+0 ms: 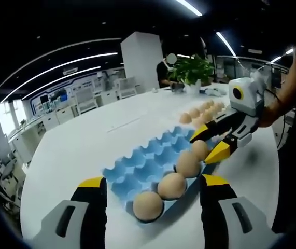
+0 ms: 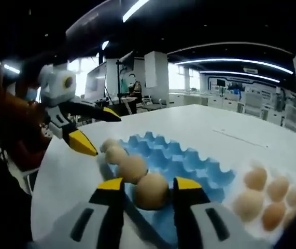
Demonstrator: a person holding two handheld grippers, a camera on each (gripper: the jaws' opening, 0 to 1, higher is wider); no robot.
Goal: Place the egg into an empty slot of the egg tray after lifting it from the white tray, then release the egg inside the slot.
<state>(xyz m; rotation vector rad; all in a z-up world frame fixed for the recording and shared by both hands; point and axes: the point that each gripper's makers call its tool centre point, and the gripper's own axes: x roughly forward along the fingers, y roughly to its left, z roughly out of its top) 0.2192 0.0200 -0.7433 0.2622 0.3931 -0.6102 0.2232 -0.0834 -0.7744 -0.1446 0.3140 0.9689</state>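
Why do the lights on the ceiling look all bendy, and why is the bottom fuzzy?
Left gripper view: the fisheye lens bends the ceiling lights into arcs. Right gripper view: the same curving shows, and the right hand-held gripper closest to the lens looks blurred around an egg.

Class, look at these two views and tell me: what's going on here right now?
A person is moving eggs with two handheld grippers on a white table. The right gripper has its jaws on either side of an egg at the blue egg tray, joining a row of eggs along one edge; it cannot be told whether it has let go yet. The left gripper hovers open near the tray's end, holding nothing. More eggs wait beside the tray.
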